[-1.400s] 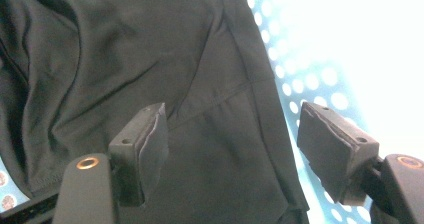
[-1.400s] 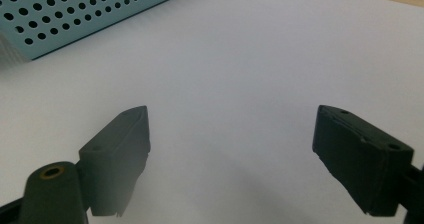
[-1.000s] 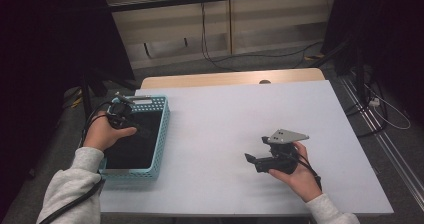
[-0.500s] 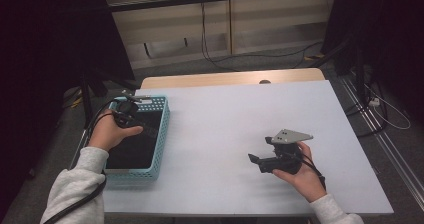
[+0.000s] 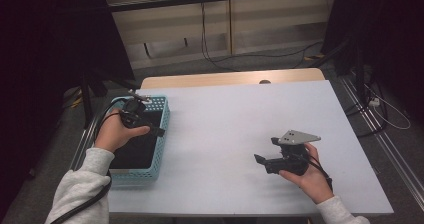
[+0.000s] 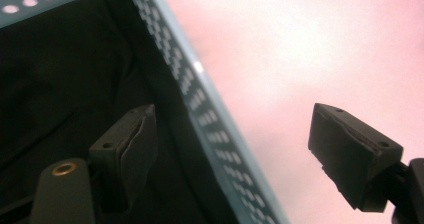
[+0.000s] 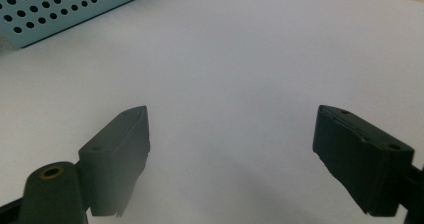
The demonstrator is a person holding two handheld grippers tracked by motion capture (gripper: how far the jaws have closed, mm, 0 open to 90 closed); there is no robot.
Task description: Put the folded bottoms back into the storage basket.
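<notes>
Nearest to the person, the right gripper (image 5: 266, 150) is resting low over the bare white table (image 5: 225, 114), held in the right hand (image 5: 307, 176). Its jaws are standing wide apart, and in the right gripper view nothing is lying between them, only the table surface. This gripper is waiting well apart from the work.

A little farther, at the left edge of the table, the left hand (image 5: 112, 134) is holding the left gripper (image 5: 147, 121) above the light blue basket (image 5: 135, 176). Its jaws have just been opening, and they are now released: the pads are not pressing on anything. In the left gripper view the perforated wall of the basket (image 6: 200, 109) is running across the gap between the jaws, below them. One jaw is hanging over the inside of the basket and the other over the table.

The black cloth (image 5: 135, 151) is lying inside the basket and covering its bottom. It is under the inner jaw and not touching it, as far as I can tell.

I am judging that the step in hand is the handling of the cloth in the basket with the left gripper. If the cloth is to be taken, the next move is calling for a shift of both jaws inside the wall, then a descent onto a fold. The jaws must not be closing on the basket wall itself.
</notes>
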